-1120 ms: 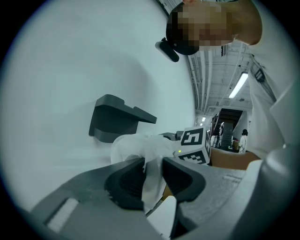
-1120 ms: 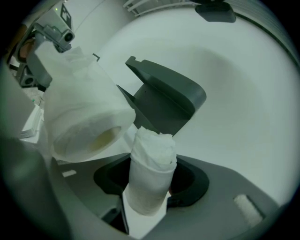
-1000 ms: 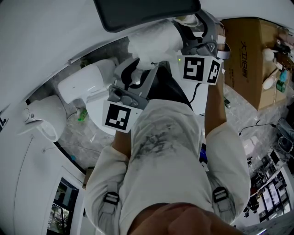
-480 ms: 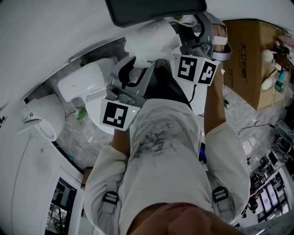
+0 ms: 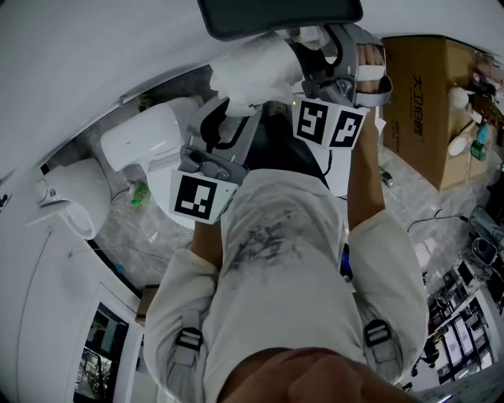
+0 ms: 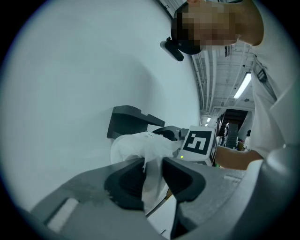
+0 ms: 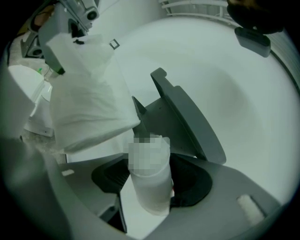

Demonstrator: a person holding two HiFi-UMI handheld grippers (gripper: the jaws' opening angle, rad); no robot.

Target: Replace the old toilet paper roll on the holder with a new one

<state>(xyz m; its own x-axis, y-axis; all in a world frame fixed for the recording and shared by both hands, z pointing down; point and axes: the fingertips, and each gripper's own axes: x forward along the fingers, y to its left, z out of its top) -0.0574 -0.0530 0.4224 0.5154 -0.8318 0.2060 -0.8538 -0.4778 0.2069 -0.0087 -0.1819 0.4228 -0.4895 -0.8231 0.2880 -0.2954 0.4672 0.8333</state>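
A new white roll in a crinkly wrapper point(image 5: 252, 67) hangs just under the dark holder point(image 5: 279, 16) on the white wall. My left gripper point(image 5: 236, 102) is shut on a fold of that wrapper point(image 6: 151, 171), with the roll point(image 6: 136, 145) bulging beyond the pads. My right gripper point(image 5: 315, 38) is beside it at the holder. A short white tube point(image 7: 150, 183) stands between its jaws, touching both pads while the jaws are opening. The tube's far end points under the holder's grey flap point(image 7: 183, 117). The wrapped roll point(image 7: 89, 103) fills the left of the right gripper view.
A white toilet point(image 5: 146, 138) stands below the holder by the wall. A brown cardboard box point(image 5: 425, 94) with small items sits at the right. Cluttered shelves lie at the lower right point(image 5: 465, 315). The person's torso point(image 5: 276, 275) fills the middle.
Both grippers have shifted slightly toward the holder. The right gripper has rolled, its marker cube now further left. The wrapped roll sits closer under the holder.
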